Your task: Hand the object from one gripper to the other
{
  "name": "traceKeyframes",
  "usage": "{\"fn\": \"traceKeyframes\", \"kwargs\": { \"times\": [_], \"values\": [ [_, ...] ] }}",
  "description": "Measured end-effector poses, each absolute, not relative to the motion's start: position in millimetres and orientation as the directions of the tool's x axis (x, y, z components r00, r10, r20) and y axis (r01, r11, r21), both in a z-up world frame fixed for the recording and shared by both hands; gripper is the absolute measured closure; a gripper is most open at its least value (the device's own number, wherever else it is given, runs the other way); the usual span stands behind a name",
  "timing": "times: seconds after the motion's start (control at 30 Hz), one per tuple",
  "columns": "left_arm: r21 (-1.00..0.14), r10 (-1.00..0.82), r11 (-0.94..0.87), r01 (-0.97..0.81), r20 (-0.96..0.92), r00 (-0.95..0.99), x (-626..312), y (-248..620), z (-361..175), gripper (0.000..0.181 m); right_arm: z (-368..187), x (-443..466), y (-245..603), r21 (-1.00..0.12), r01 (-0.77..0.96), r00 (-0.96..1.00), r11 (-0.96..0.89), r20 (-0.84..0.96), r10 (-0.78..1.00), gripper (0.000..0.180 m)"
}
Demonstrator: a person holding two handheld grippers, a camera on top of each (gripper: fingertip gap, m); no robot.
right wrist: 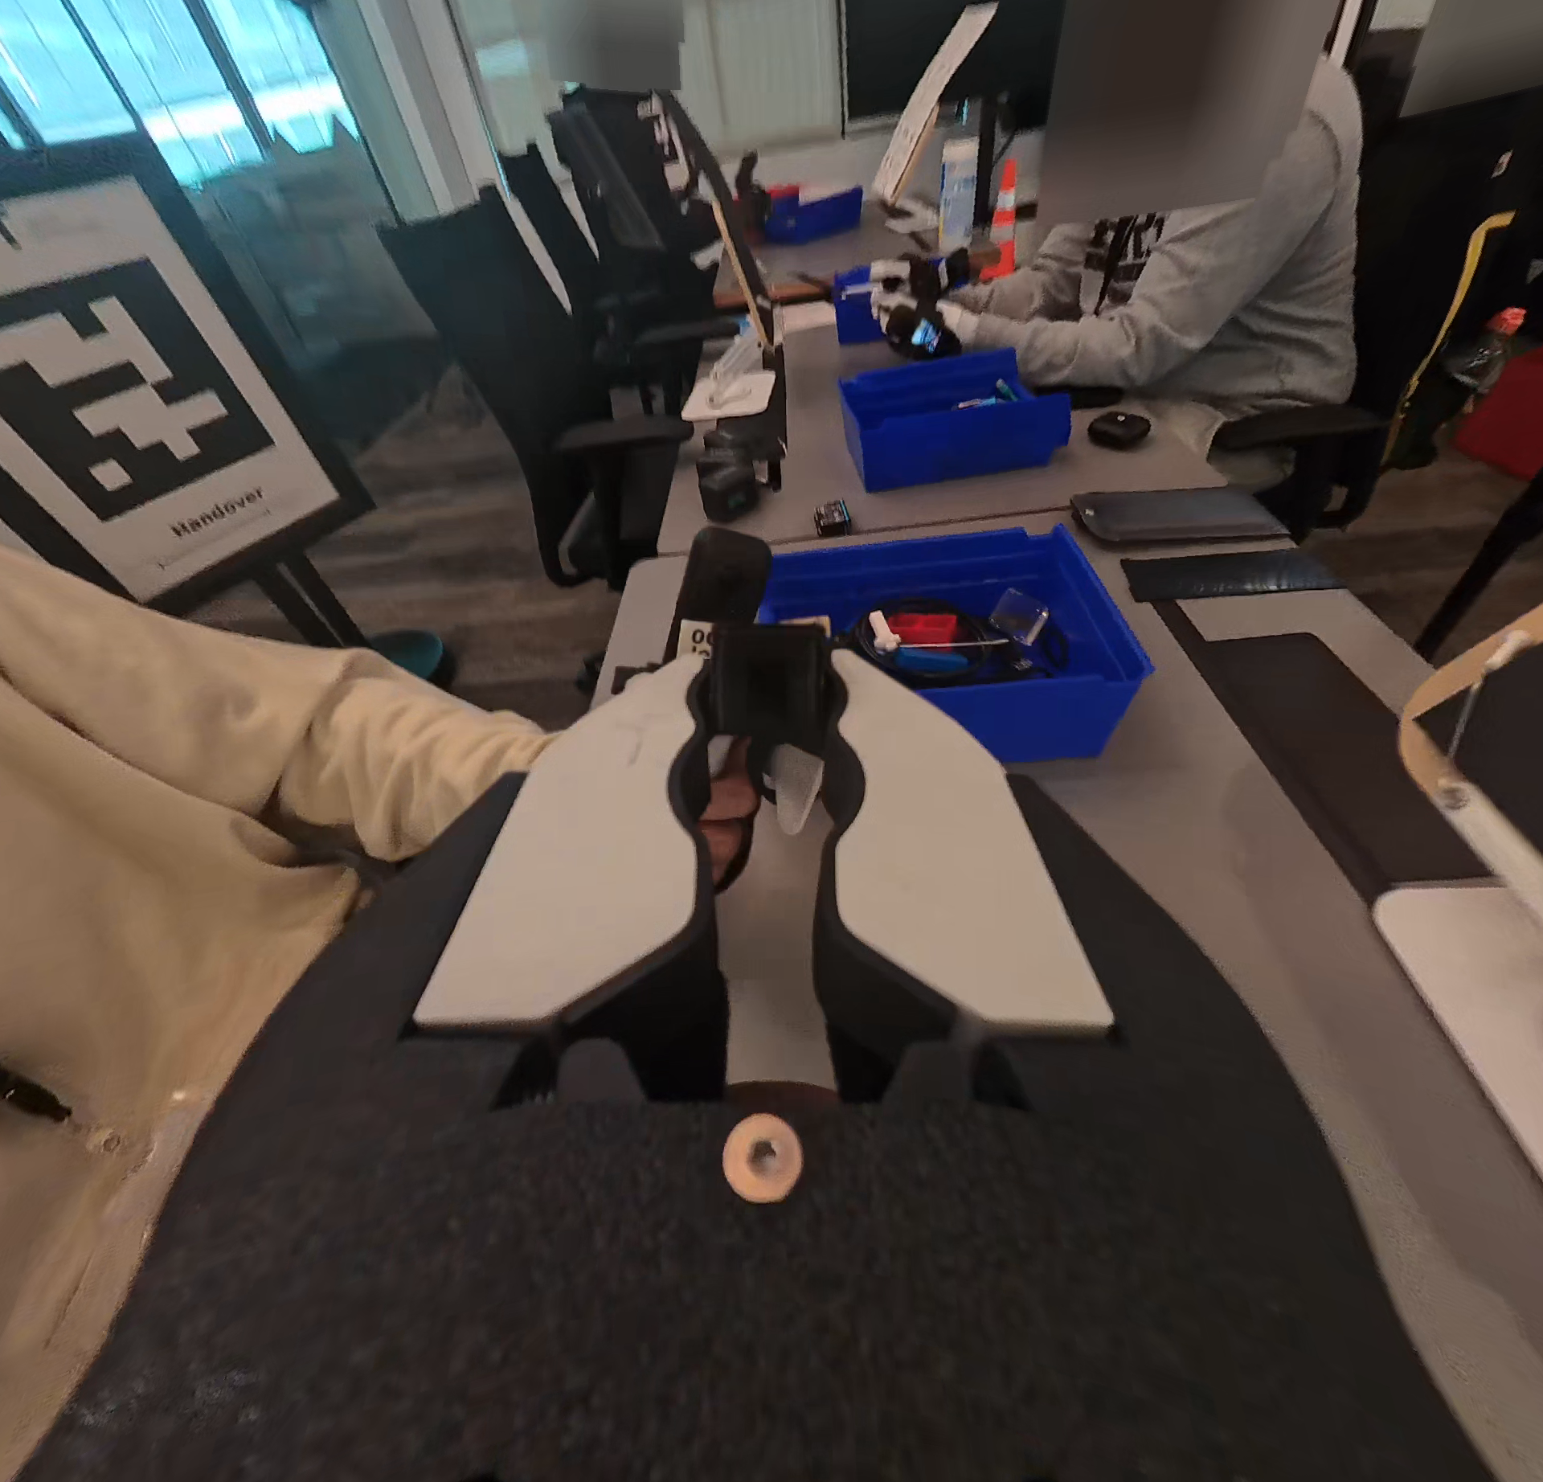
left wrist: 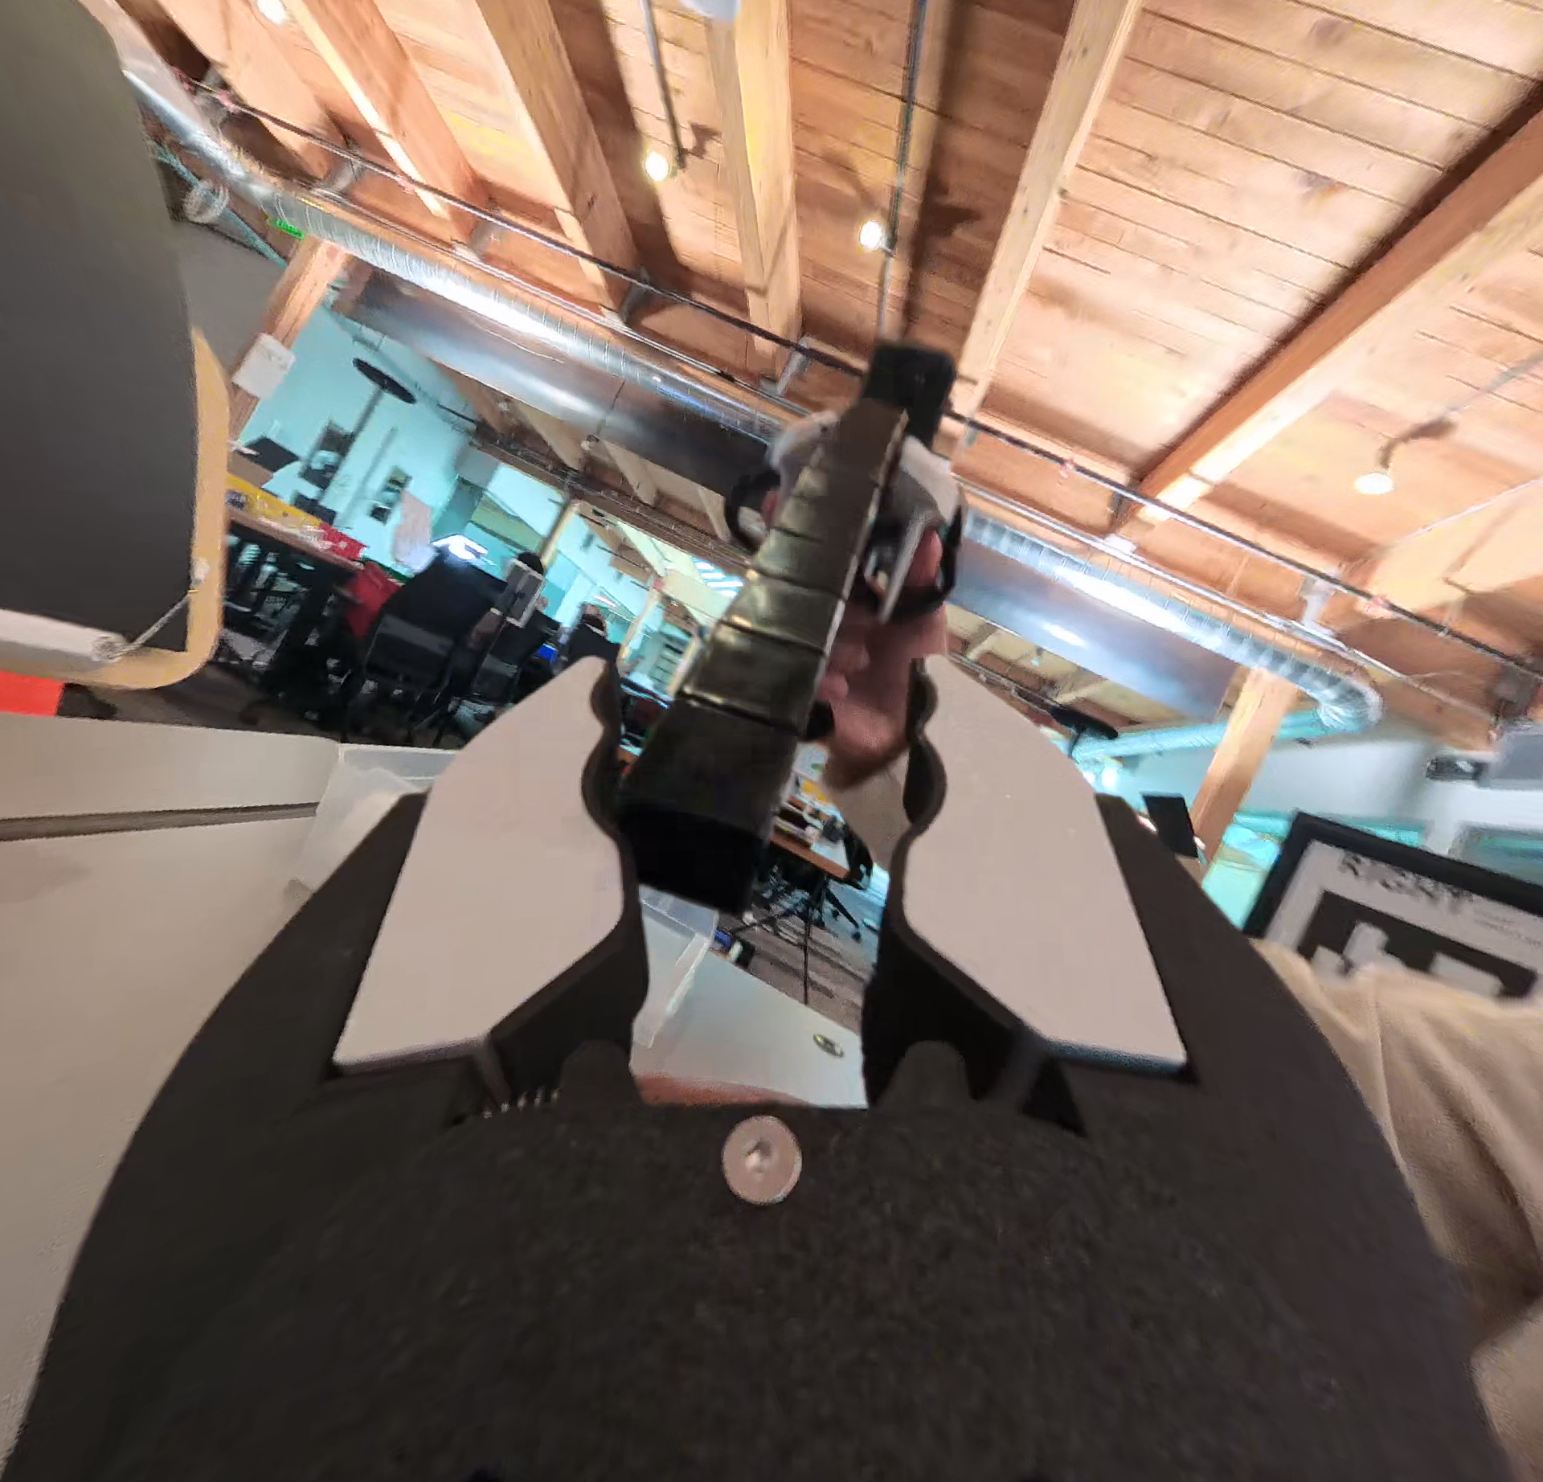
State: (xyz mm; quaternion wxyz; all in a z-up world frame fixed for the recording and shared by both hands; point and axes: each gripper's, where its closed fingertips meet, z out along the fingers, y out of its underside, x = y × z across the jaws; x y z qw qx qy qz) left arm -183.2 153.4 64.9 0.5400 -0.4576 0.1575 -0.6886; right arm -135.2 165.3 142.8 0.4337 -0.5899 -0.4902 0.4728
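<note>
The object [left wrist: 776, 590] is a long black bar with glossy segments and a black block at each end. In the left wrist view its near end lies between my left gripper's [left wrist: 764, 690] fingers, which stand open with gaps on both sides. Its far end rises to my right gripper [left wrist: 877, 457], seen farther off with a hand behind it. In the right wrist view my right gripper [right wrist: 764, 678] is shut on the black end block [right wrist: 764, 682]. Beyond it show the left gripper's white finger [right wrist: 793, 782] and the hand that holds it.
A blue bin [right wrist: 1077, 707] with small parts stands on the grey table [right wrist: 1085, 899] just ahead. A framed black-and-white marker board [right wrist: 125, 381] stands on the left. A person in grey [right wrist: 1186, 298] sits at the far desk with more blue bins. A cream sleeve [right wrist: 209, 732] is at left.
</note>
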Motion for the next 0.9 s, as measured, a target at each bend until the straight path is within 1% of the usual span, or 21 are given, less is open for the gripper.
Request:
{"fn": "traceKeyframes", "kwargs": {
  "times": [0.03, 0.07, 0.1, 0.17, 0.23, 0.27, 0.33, 0.47, 0.6, 0.7, 0.8, 0.83, 0.9],
  "values": [
    [-0.699, -0.88, -0.362, 0.616, 0.475, 0.023, -185, 158, 63, 0.121, 137, -134, 165, -0.98, 0.105, 0.07, -0.166, -0.16, 0.985, 0.158],
    [-0.693, -0.875, -0.359, 0.625, 0.483, 0.033, -188, 160, 60, 0.136, 130, -131, 166, -0.981, 0.052, 0.074, -0.186, -0.182, 0.98, 0.158],
    [-0.698, -0.876, -0.364, 0.617, 0.481, 0.027, -189, 160, 55, 0.143, 121, -127, 167, -0.979, 0.011, 0.086, -0.205, -0.203, 0.975, 0.158],
    [-0.705, -0.868, -0.395, 0.59, 0.497, 0.013, -191, 160, 43, 0.146, 97, -119, 168, -0.972, -0.04, 0.106, -0.232, -0.235, 0.966, 0.157],
    [-0.727, -0.868, -0.403, 0.556, 0.495, 0.019, -192, 160, 31, 0.155, 71, -112, 170, -0.958, -0.072, 0.124, -0.278, -0.286, 0.95, 0.157],
    [-0.721, -0.866, -0.412, 0.558, 0.499, 0.005, -194, 159, 29, 0.158, 59, -109, 170, -0.949, -0.089, 0.124, -0.302, -0.312, 0.942, 0.156],
    [-0.716, -0.865, -0.411, 0.564, 0.501, 0.007, -197, 159, 25, 0.158, 36, -106, 168, -0.934, -0.103, 0.115, -0.343, -0.353, 0.928, 0.156],
    [-0.761, -0.874, -0.412, 0.501, 0.485, 0.018, -192, 156, 16, 0.158, 17, -100, 167, -0.911, -0.139, 0.099, -0.388, -0.403, 0.91, 0.153],
    [-0.798, -0.88, -0.401, 0.45, 0.472, 0.055, -190, 157, 12, 0.158, 3, -96, 165, -0.916, -0.107, 0.149, -0.385, -0.398, 0.905, 0.135],
    [-0.849, -0.883, -0.386, 0.362, 0.454, 0.123, -192, 161, 3, 0.158, -13, -85, 163, -0.939, -0.049, 0.273, -0.341, -0.341, 0.899, 0.12],
    [-0.907, -0.9, -0.338, 0.253, 0.389, 0.194, -195, 161, -2, 0.158, -17, -68, 164, -0.983, 0.013, 0.465, -0.184, -0.157, 0.871, 0.12],
    [-0.913, -0.904, -0.334, 0.234, 0.38, 0.193, -195, 160, 0, 0.158, -19, -65, 167, -0.987, 0.082, 0.526, -0.139, -0.075, 0.847, 0.117],
    [-0.935, -0.909, -0.313, 0.169, 0.346, 0.232, -196, 161, -1, 0.158, -22, -61, 172, -0.951, 0.302, 0.612, -0.062, 0.143, 0.778, 0.116]
  ]
}}
